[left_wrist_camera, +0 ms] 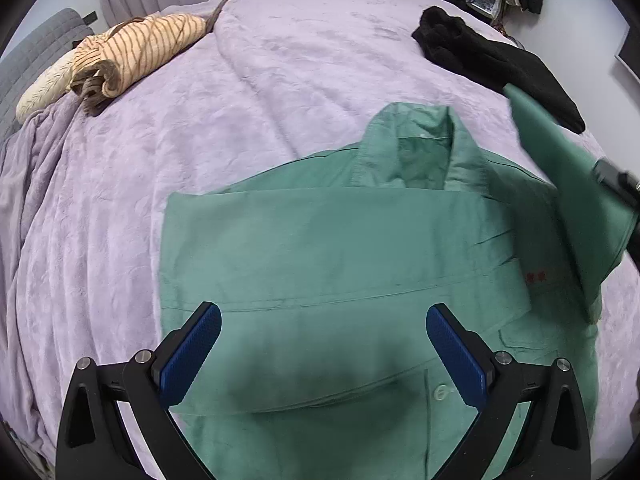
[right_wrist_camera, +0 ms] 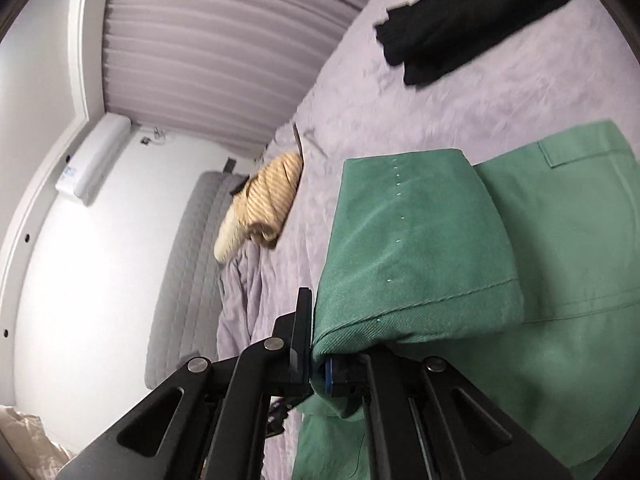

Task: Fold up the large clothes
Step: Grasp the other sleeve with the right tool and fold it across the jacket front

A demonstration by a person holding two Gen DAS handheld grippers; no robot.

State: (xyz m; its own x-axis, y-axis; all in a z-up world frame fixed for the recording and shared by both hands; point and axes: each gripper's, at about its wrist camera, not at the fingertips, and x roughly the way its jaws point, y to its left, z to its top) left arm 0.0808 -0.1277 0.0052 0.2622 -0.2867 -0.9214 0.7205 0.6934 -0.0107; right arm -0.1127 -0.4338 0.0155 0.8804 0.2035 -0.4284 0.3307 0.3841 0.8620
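A large green shirt (left_wrist_camera: 340, 248) lies on the lilac bedspread (left_wrist_camera: 160, 128), collar at the far side, one side folded across its body. My left gripper (left_wrist_camera: 323, 344) is open and empty, hovering just above the shirt's near part. My right gripper (right_wrist_camera: 316, 344) is shut on the green sleeve (right_wrist_camera: 408, 240) and holds it lifted above the shirt (right_wrist_camera: 568, 264). In the left wrist view that sleeve (left_wrist_camera: 568, 184) hangs raised at the right, with the right gripper's black body (left_wrist_camera: 618, 184) at the frame edge.
A striped tan garment (left_wrist_camera: 136, 56) lies rolled at the bed's far left beside a cream pillow (left_wrist_camera: 44, 88). A black garment (left_wrist_camera: 492, 60) lies at the far right. Grey headboard (right_wrist_camera: 188, 264), curtains and a white wall stand beyond.
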